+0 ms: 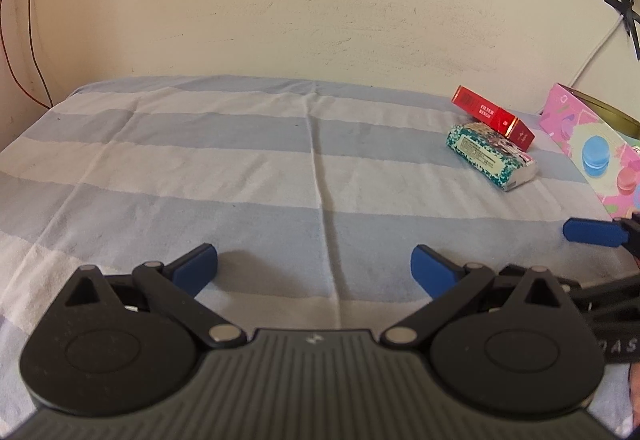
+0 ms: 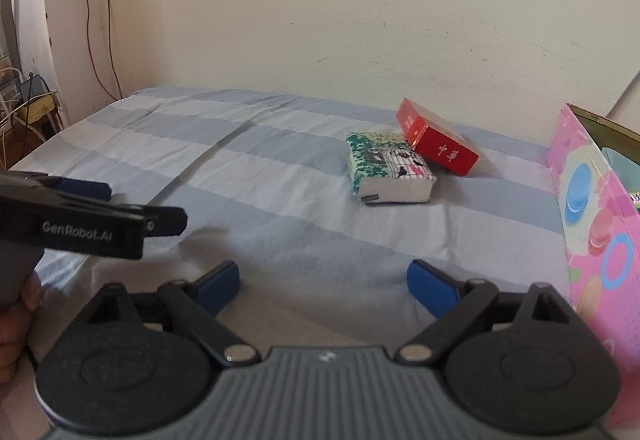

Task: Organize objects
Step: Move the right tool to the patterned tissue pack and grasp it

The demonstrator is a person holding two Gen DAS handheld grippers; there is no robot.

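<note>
Striped bedsheet point(image 1: 240, 168) spreads beneath us; our left gripper point(image 1: 314, 272) and right gripper point(image 2: 322, 286) both gape empty, red box point(image 2: 438, 148) leaning on the tissue pack point(image 2: 390, 172) at one o'clock.

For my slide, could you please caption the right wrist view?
Open right gripper faces tissue pack and red box.

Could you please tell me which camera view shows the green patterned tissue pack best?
The right wrist view: the green patterned tissue pack appears larger, with its printed top and end face visible. The left wrist view shows it smaller, near the right edge, partly under the red rectangular box.
</note>
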